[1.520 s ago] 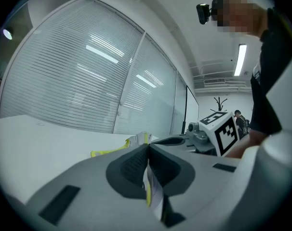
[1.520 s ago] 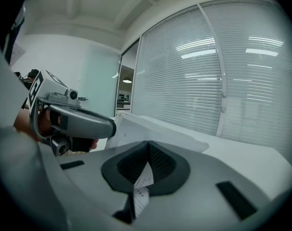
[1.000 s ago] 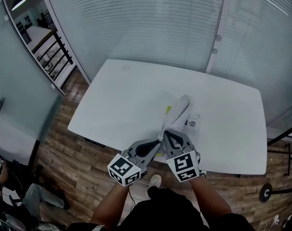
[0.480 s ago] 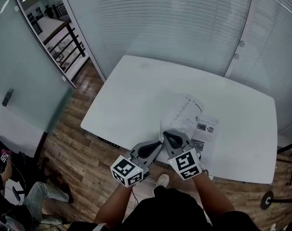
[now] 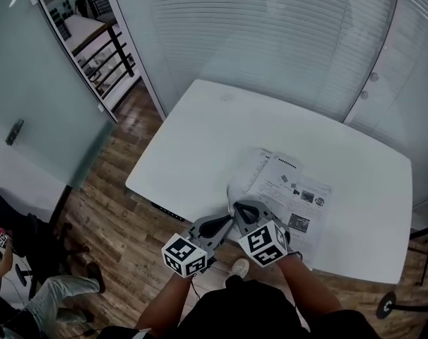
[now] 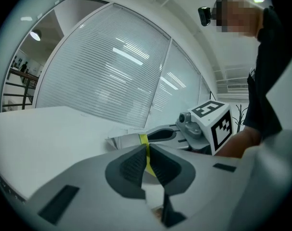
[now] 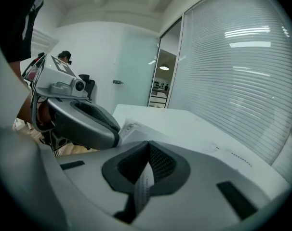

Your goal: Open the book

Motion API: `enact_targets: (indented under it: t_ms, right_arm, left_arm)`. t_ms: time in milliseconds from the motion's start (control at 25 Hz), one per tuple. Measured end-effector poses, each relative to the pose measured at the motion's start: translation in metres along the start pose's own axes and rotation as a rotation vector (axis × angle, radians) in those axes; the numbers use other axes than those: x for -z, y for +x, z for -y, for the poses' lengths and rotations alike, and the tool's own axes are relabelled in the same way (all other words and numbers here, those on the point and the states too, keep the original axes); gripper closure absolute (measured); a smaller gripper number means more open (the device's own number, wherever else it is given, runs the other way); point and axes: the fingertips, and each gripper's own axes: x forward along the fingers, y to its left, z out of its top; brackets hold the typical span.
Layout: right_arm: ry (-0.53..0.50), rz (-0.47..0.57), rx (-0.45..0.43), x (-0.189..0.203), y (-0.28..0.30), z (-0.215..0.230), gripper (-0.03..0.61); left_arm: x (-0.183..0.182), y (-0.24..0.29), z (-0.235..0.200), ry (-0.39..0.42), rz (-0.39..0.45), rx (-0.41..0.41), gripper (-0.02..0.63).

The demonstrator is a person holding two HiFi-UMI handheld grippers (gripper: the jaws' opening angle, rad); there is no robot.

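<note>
Book (image 5: 290,198) is seen lower right of centre in the head view, spread nearly flat on the white table (image 5: 200,133), close to its near edge. The left half is raised slightly at the spine side.

Left gripper (image 6: 146,152): pads are pressed on the yellow-edged cover (image 6: 144,141); the jaws have just been easing apart, with the edge between them. Right gripper (image 7: 147,163): pinched together on a thin printed page (image 7: 142,186).

Step judged to be in hand: laying both halves down, task nearly done.

To be done well:
- Both halves should be lowered until the table is touched, with no drop from height.
- The grippers should be drawn apart sideways, so the spine is flattened.
- The single page should be kept slack; a tear is likely if it is pulled.
- The cover should be released only once flat, otherwise spring-back is to be expected.
</note>
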Motion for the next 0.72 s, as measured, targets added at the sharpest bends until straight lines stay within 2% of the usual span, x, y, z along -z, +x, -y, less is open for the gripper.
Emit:
enact_targets:
  t_ms: [200, 400, 600, 720]
  right_arm:
    - [0.042, -0.049, -0.051, 0.0, 0.019, -0.001, 0.574]
    - [0.043, -0.069, -0.075, 0.003, 0.03, -0.004, 0.574]
    - [0.044, -0.05, -0.079, 0.005, 0.034, -0.005, 0.574]
    - [0.037, -0.047, -0.09, 0.0, 0.036, -0.009, 0.573]
  left_arm:
    - [0.006, -0.002, -0.019, -0.01, -0.03, -0.037, 0.58]
    - [0.02, -0.004, -0.029, 0.016, -0.079, -0.081, 0.572]
    - [0.034, -0.016, -0.042, 0.088, -0.136, -0.157, 0.558]
    - [0.035, -0.03, -0.049, 0.121, -0.142, -0.219, 0.565]
